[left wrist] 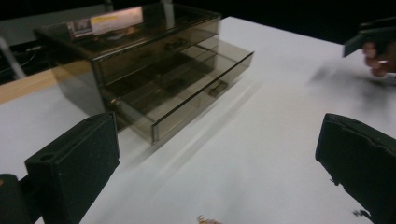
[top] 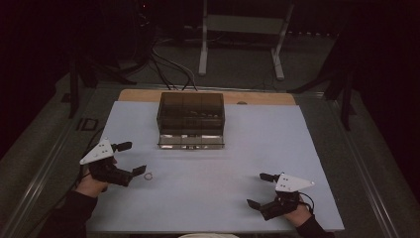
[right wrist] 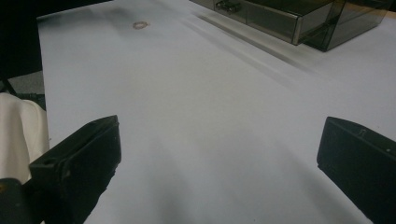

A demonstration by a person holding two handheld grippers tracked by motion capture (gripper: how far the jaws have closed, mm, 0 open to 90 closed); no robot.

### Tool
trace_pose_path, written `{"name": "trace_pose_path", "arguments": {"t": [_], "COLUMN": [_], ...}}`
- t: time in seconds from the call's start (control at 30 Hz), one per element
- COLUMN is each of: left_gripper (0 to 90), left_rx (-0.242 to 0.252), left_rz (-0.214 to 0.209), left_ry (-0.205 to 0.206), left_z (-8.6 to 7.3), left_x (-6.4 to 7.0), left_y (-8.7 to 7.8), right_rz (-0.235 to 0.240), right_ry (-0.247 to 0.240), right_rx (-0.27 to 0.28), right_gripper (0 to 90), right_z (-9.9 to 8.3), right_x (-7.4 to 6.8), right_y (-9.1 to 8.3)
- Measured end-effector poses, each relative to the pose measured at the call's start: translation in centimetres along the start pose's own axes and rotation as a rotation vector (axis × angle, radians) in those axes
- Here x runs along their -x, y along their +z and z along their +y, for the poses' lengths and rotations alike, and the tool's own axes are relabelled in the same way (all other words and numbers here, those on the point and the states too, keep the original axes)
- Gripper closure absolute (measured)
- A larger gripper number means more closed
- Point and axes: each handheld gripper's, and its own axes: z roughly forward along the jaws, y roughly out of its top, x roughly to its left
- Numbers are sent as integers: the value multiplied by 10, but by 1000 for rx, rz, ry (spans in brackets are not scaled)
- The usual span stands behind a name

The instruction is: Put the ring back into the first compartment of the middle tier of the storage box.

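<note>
smoked drawer box [top: 191, 118], bottom drawer [top: 191, 141] open; ring [top: 148, 175] outside.

A white-topped counter [top: 208, 198] fills the middle of the frame. At its upper centre sits a smoky clear drawer box [top: 191, 113], bottom drawer pulled out. A small ring [top: 148, 175] lies at lower left.

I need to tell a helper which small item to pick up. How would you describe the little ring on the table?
On the white table, in front of the smoky drawer box with its bottom drawer pulled out, look toward the left gripper. Just beside its lower jaw lies the ring: a small thin loop, the one loose item on the sheet.
</note>
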Motion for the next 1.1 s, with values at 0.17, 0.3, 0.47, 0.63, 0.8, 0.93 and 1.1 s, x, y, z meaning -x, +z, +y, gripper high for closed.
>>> {"name": "trace_pose_path", "arguments": {"t": [0.17,0.3,0.47,0.63,0.8,0.93,1.1], "left_gripper": [11,12,12,12,28,53,90], "left_rx": [-14,-38,-75,-119,-168,-199,-234], "left_rz": [31,51,59,58,72,81,81], "left_ry": [-22,-32,-39,-35,-41,-52,-61], "left_z": [-5,-9,-16,-21,-26,-27,-30], "left_x": [-6,-8,-9,-7,-6,-6,-4], "left_y": [2,5,11,18,22,23,24], "right_rz": [1,0,-1,-2,-1,-1,-1], "right_ry": [-1,-3,-1,-1,-1,0,-1], "right_rx": [-1,-1,-2,-2,-2,-2,-2], "right_gripper": [0,0,0,0,0,0,0], "right_z": [0,0,0,0,0,0,0], "right_x": [0,0,0,0,0,0,0], "right_y": [0,0,0,0,-1,-1,-1]}}
